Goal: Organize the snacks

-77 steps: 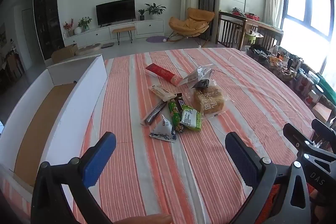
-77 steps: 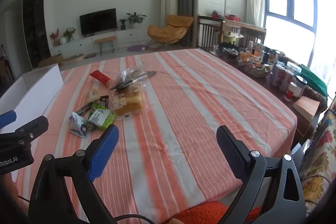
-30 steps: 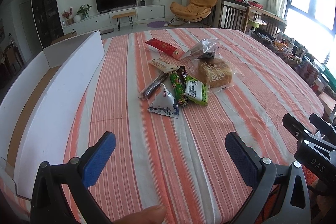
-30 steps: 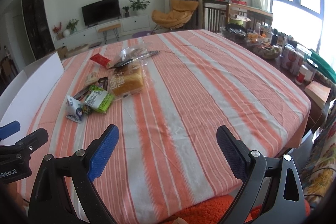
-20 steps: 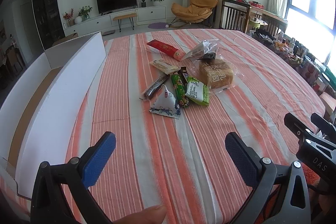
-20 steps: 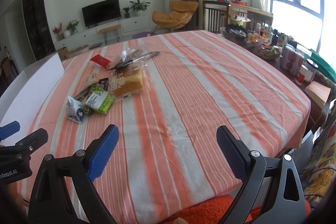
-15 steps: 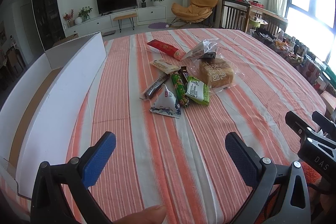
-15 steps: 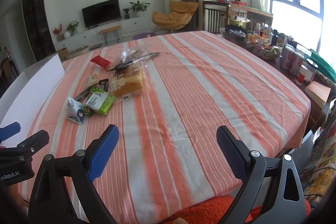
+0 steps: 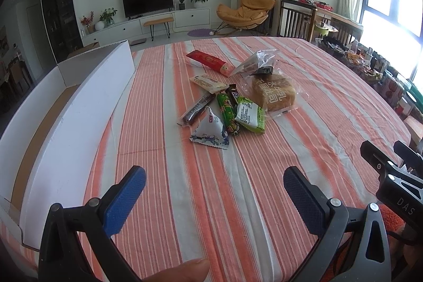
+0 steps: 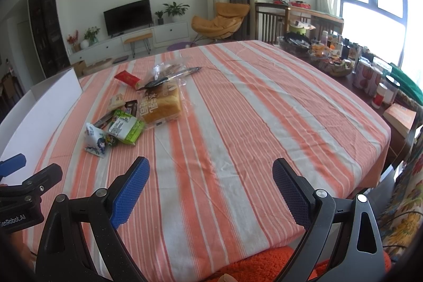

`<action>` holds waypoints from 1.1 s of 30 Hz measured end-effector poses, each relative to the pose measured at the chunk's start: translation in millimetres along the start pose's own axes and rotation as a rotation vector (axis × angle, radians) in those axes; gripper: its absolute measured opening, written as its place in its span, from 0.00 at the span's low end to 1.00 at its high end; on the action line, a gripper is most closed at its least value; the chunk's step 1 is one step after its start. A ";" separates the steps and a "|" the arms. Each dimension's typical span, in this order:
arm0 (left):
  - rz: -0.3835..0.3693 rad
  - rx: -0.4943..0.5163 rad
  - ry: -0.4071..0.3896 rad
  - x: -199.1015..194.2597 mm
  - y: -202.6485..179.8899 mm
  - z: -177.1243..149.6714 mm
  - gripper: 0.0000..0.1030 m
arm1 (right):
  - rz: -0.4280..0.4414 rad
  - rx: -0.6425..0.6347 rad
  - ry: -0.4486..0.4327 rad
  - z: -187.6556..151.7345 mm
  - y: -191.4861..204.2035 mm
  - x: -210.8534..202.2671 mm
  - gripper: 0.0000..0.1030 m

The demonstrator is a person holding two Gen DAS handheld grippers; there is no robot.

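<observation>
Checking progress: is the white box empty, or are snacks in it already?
Empty where visible: the box shows only bare brown floor, and the snacks lie on the tablecloth. Its near end is hidden.

Both handheld grippers are easing back toward the snack pile after an earlier surge forward. Through the left gripper (image 9: 214, 186), the triangular blue-and-white pouch (image 9: 210, 130) is sitting slightly higher in the frame than a second ago, though far lower and larger than at the start, when the white cardboard box (image 9: 87, 107) showed more of its brown floor. Through the right gripper (image 10: 211, 177), the bagged bread loaf (image 10: 161, 106) and green packet (image 10: 127, 126) are drifting rightward and growing in the view, while the left gripper's black body (image 10: 25, 198) is sliding lower at the left edge. The snacks themselves are not shifting on the striped tablecloth (image 10: 251, 110).
</observation>
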State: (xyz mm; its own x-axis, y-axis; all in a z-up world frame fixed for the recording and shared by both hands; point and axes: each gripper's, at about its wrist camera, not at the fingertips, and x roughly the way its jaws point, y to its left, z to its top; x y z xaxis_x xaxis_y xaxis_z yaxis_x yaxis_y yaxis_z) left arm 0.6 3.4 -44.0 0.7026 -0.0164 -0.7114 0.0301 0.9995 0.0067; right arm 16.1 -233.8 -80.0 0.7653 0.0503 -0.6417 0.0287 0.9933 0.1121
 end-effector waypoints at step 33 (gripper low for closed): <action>0.001 0.001 0.013 3.7 0.3 -3.1 1.00 | -0.002 0.000 -0.003 -0.5 -0.1 -0.3 0.93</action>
State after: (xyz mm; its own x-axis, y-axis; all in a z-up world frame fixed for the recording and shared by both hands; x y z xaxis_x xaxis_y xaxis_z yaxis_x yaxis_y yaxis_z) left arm 1.0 3.7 -48.8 0.6930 -0.0147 -0.7208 0.0299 0.9995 0.0083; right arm 15.5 -233.9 -80.2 0.7673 0.0483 -0.6395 0.0298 0.9934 0.1107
